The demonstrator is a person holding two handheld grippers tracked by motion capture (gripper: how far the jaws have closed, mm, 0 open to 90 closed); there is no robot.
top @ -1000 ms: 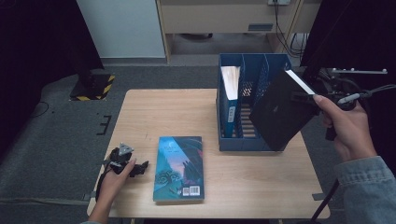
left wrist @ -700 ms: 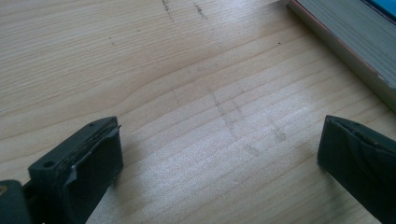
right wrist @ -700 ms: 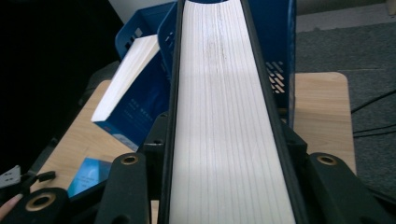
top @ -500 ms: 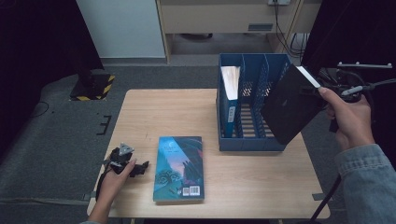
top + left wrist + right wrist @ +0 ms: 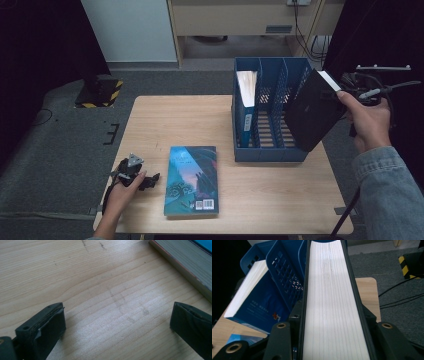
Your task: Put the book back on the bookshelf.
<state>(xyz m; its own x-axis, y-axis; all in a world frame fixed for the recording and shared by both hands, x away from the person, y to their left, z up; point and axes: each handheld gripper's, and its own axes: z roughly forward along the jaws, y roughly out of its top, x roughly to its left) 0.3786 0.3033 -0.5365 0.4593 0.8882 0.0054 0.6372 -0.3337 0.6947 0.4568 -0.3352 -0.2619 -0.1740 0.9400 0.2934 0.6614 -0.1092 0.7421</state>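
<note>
My right gripper point(image 5: 341, 89) is shut on a black-covered book point(image 5: 312, 114) and holds it tilted in the air above the right end of a blue three-slot file rack point(image 5: 270, 150). In the right gripper view the book's white page edge point(image 5: 332, 297) runs up between my jaws point(image 5: 332, 325). A blue book point(image 5: 246, 107) stands upright in the rack's left slot. A teal book point(image 5: 191, 180) lies flat at the table's front. My left gripper point(image 5: 151, 181) rests on the table just left of it, open, with bare wood between its jaws point(image 5: 117, 325).
The rack's middle and right slots point(image 5: 277, 125) hold nothing. The wooden table point(image 5: 175, 120) has free room at its back left. Beyond its far edge are grey floor, a white cabinet point(image 5: 130, 30) and a yellow-black striped block point(image 5: 102, 92). Cables hang at the back right.
My right hand has carried the black book a little to the right and farther back over the rack. The left gripper and the teal book have stayed put.
</note>
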